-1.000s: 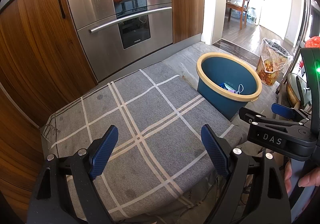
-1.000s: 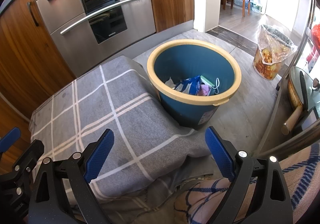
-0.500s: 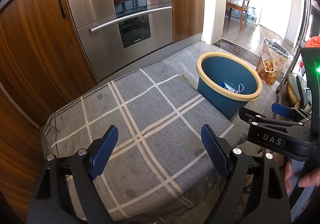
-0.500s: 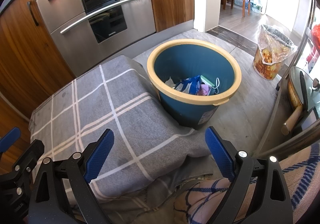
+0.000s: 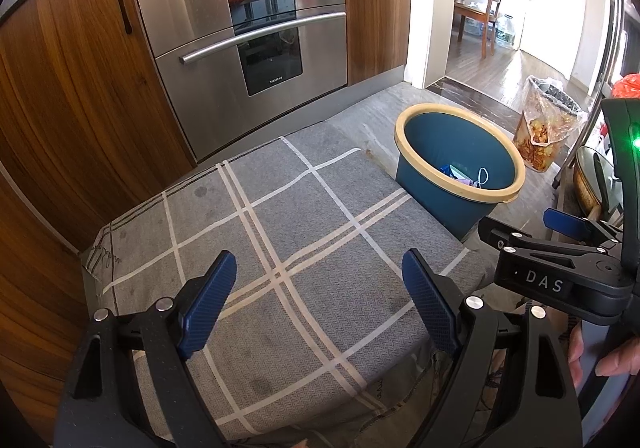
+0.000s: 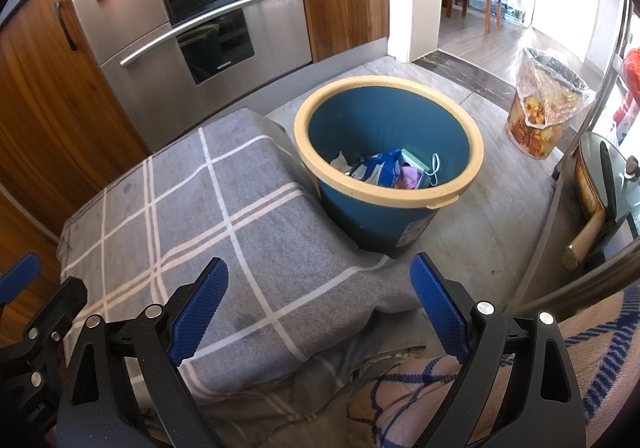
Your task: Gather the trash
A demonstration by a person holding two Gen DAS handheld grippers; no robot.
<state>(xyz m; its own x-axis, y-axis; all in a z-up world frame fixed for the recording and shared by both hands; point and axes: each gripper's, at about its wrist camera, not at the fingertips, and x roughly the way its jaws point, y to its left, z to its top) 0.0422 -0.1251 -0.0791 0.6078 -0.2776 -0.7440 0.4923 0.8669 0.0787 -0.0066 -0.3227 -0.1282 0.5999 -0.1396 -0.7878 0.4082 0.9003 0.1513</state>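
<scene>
A blue bucket with a cream rim (image 6: 472,151) (image 5: 516,183) stands on the kitchen floor beside a low surface covered with a grey checked cloth (image 5: 288,244) (image 6: 224,224). Inside the bucket lie bits of trash (image 6: 384,169) (image 5: 464,177): a blue wrapper, white paper, a pink piece and a looped cord. My left gripper (image 5: 320,288) hangs open above the cloth, nothing between its blue pads. My right gripper (image 6: 320,290) is also open and empty, over the cloth's right edge, the bucket just beyond it. The right gripper's body (image 5: 560,272) shows in the left wrist view.
A steel oven (image 5: 256,31) and wooden cabinet doors (image 5: 80,87) stand behind the cloth. A small bin lined with a clear bag of food scraps (image 6: 544,107) sits past the bucket. A pan with a glass lid (image 6: 600,183) lies at right. A doorway opens onto a chair (image 5: 492,7).
</scene>
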